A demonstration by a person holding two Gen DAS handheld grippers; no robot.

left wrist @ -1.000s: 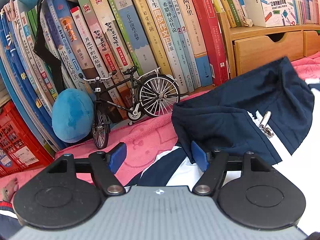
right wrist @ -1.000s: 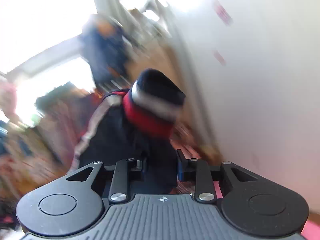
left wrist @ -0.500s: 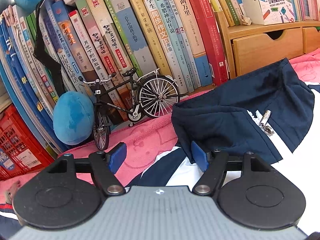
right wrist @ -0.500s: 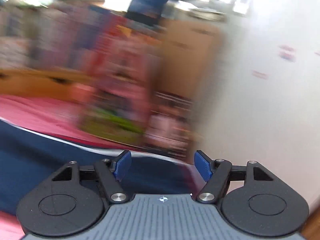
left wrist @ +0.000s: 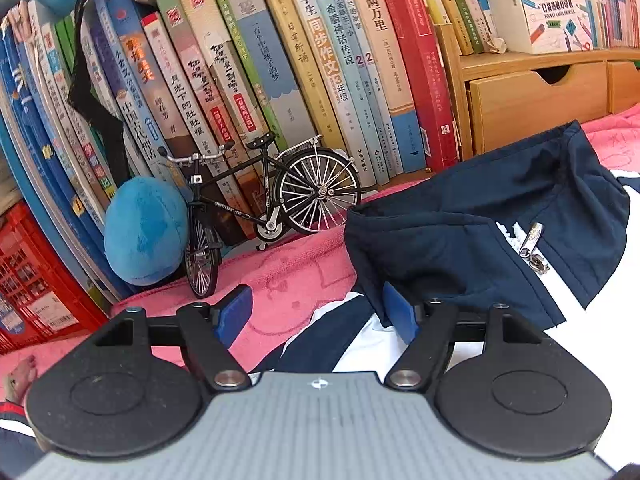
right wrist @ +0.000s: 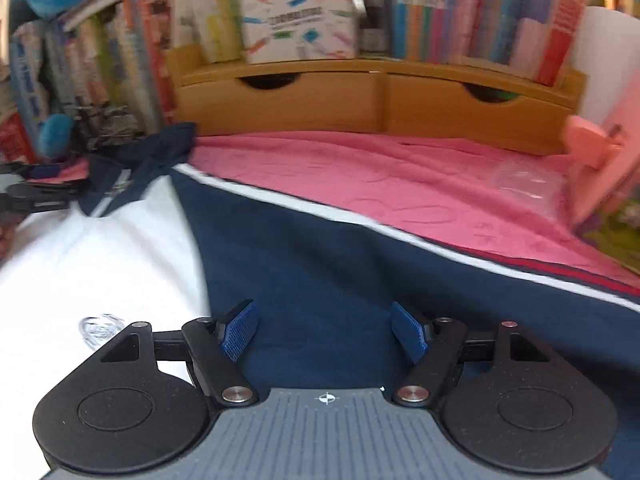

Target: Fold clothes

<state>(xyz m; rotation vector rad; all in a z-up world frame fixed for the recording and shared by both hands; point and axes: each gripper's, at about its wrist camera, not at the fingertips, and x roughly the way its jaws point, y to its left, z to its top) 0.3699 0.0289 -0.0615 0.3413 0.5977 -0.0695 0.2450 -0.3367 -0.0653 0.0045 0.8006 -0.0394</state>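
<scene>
1. The jacket (right wrist: 320,264) lies spread on the pink blanket (right wrist: 400,184), its collar (left wrist: 480,216) toward the back edge by the books (left wrist: 320,60).
2. A second ago our right gripper (right wrist: 324,330) held the sleeve aloft; now its fingers are open and empty over the navy sleeve laid flat. We judge that fold released.
3. Our left gripper (left wrist: 316,312) stays open beside the collar, holding nothing.
4. Behind stand a model bicycle (left wrist: 264,208), a blue plush toy (left wrist: 144,236) and wooden drawers (right wrist: 360,100).
</scene>
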